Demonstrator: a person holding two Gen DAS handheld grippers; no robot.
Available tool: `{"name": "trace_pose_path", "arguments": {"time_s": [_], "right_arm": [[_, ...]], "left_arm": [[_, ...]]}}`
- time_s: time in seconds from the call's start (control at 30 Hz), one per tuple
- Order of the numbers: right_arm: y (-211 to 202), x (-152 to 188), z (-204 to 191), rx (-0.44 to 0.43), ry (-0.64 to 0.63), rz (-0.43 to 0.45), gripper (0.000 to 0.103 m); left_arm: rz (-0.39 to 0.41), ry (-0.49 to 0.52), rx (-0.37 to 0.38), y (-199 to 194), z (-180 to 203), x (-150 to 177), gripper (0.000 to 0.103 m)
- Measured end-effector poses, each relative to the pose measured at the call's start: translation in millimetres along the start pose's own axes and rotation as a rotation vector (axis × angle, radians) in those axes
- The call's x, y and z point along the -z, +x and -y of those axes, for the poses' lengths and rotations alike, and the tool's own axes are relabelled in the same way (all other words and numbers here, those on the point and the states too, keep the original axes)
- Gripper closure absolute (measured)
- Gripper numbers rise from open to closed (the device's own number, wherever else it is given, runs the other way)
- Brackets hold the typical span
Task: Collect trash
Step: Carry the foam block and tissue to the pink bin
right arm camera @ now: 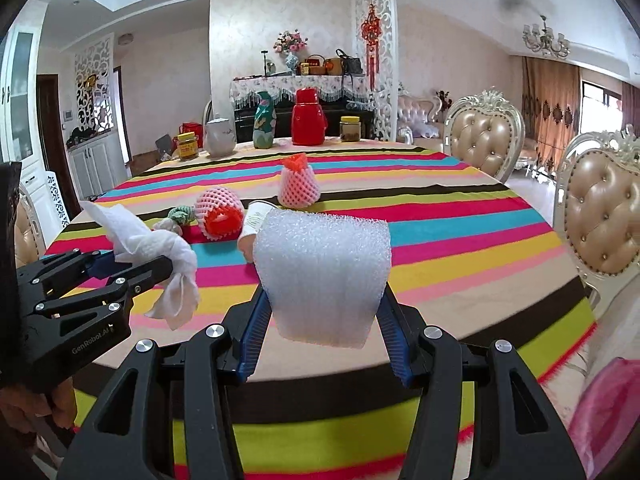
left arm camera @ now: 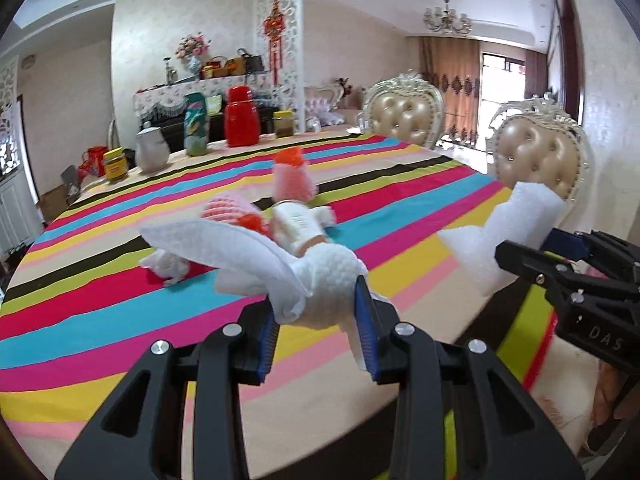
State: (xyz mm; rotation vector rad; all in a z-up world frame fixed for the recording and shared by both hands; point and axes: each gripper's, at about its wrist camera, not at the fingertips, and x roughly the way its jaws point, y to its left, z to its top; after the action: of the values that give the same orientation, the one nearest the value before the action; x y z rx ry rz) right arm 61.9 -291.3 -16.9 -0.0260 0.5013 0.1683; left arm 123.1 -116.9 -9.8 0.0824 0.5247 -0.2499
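My left gripper (left arm camera: 320,320) is shut on a crumpled white tissue (left arm camera: 256,256) and holds it above the striped tablecloth (left arm camera: 100,320); it also shows in the right wrist view (right arm camera: 160,264). My right gripper (right arm camera: 324,320) is shut on a white foam sheet (right arm camera: 324,272), seen from the left wrist as well (left arm camera: 500,236). On the table lie two pink foam fruit nets (right arm camera: 220,212) (right arm camera: 298,184), a small white bottle (left arm camera: 298,224), a second crumpled tissue (left arm camera: 168,266) and a green-and-white wad (right arm camera: 176,218).
At the far table edge stand a red thermos (right arm camera: 307,118), a green patterned flask (right arm camera: 264,122), a white jug (right arm camera: 219,138) and two jars (right arm camera: 187,146) (right arm camera: 350,128). Two padded chairs (right arm camera: 484,136) (right arm camera: 600,224) stand on the right. A pink bag (right arm camera: 608,412) is at lower right.
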Motion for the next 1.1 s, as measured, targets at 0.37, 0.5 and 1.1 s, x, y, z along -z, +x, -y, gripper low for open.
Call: {"name": "trace_pose_path", "arguments": {"time_s": [0.37, 0.5, 1.1], "right_arm": [[-49.3, 34.4, 47.3, 0.074, 0.044, 0.036, 0.052], [-67.7, 49.7, 64.5, 0.1, 0.069, 0.031, 0.052], [-155.2, 106.2, 154.6, 0.313, 0.193, 0.035, 0.052]], "left_arm": [[0.012, 0.033, 0.101, -9.7, 57.9, 7.4, 0.069], [0.014, 0.051, 0.148, -12.2, 81.1, 8.6, 0.069], [0.018, 0.16, 0.429, -25.2, 199.5, 9.6, 0.069]]}}
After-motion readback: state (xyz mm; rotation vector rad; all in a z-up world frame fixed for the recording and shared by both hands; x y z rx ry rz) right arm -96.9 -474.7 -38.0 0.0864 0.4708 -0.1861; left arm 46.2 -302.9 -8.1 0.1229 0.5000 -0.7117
